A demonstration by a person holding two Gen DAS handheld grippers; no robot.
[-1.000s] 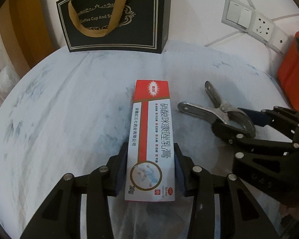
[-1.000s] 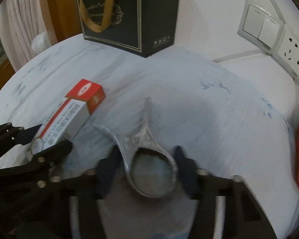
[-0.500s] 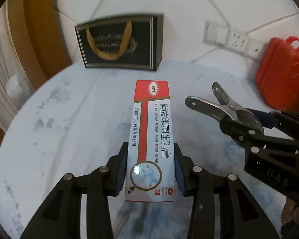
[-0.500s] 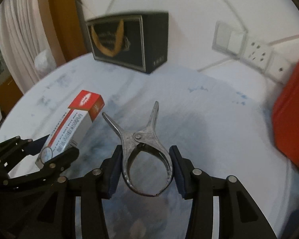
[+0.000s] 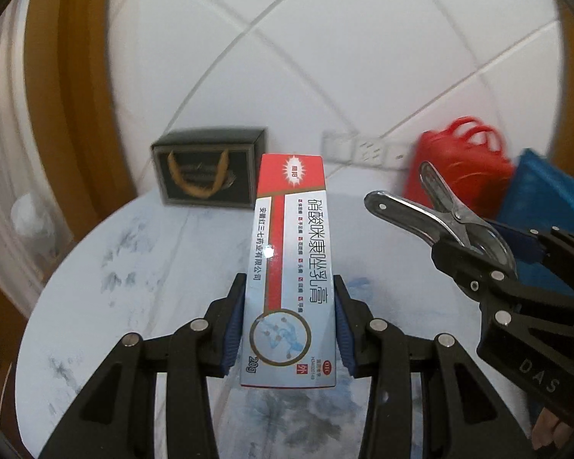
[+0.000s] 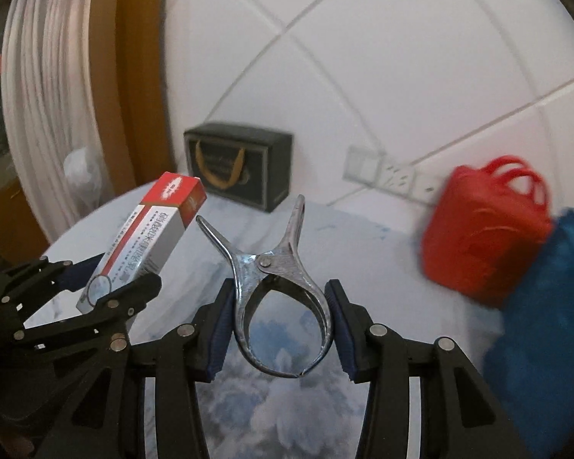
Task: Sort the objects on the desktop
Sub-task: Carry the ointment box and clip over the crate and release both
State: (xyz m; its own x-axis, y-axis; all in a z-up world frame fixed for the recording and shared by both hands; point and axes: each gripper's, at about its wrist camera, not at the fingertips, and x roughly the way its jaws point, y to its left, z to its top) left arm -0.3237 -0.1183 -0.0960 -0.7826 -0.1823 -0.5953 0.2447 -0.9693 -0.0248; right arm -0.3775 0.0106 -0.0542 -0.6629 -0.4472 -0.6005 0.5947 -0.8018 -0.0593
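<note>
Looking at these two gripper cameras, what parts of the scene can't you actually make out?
- Black gift bag: both views blur its gold lettering.
- Red bag and blue bag: contents unseen; the blue bag is cut by the picture edge.
- Wall sockets: blurred.
- Medicine box in the left gripper: underside hidden.
- Metal clamp in the right gripper: tips small, slightly blurred.

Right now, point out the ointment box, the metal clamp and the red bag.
ointment box (image 5: 291,267), left wrist view, middle of its printed face.
metal clamp (image 6: 266,264), right wrist view, beside its pivot rivet.
red bag (image 6: 482,237), right wrist view, middle of its front side.
</note>
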